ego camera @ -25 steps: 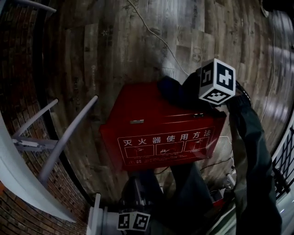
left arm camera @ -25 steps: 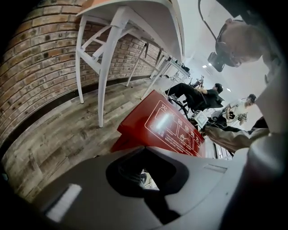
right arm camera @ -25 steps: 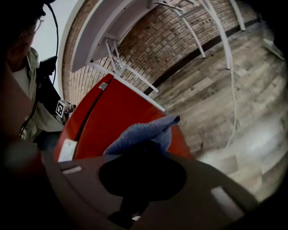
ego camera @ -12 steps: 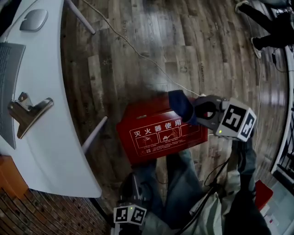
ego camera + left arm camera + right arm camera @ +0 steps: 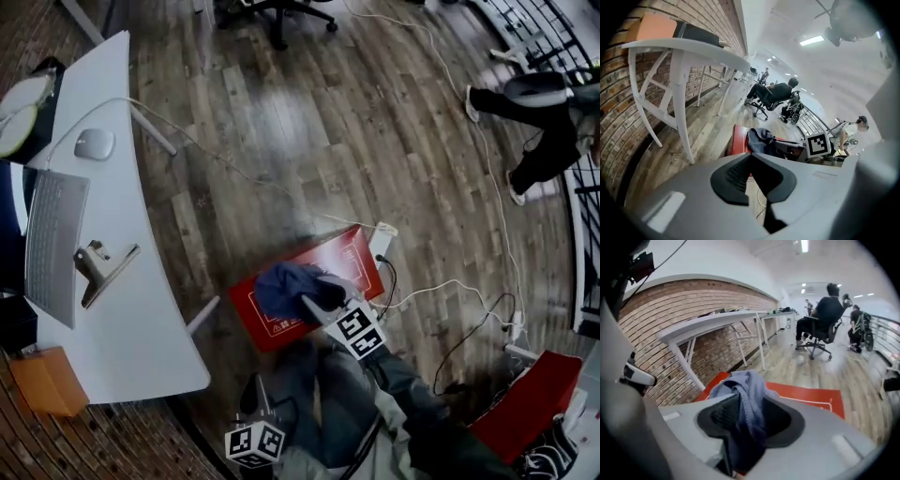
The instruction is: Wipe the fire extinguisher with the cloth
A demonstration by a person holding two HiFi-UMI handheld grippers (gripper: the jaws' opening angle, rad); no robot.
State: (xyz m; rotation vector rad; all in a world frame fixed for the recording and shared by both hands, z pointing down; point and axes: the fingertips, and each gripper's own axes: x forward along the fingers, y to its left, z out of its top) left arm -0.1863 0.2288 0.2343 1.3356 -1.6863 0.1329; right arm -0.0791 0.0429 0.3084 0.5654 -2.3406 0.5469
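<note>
The cloth (image 5: 743,394), blue and limp, hangs in a bunch between the jaws of the right hand-held gripper (image 5: 751,416). Those jaws have just been opening and now stand partly apart, so the pads look to have let go of the fabric, which only drapes in the gap. Its upper folds spill forward onto the red fire extinguisher box (image 5: 806,397). The box lies flat on the wooden floor (image 5: 309,141) just in front of the person, beside the leg of the white desk (image 5: 131,309).

The left hand-held gripper (image 5: 754,173) is fully closed on nothing and is held low, apart from the box.

The cloth is probably light and soft, and will slump or slide out unless it is pinched firmly. A gathered fold near the middle seems the best place to take it, leaving a wad below the jaws to rub with. The box looks stiff and smooth-painted, and likely heavy enough to stay put under wiping.
</note>
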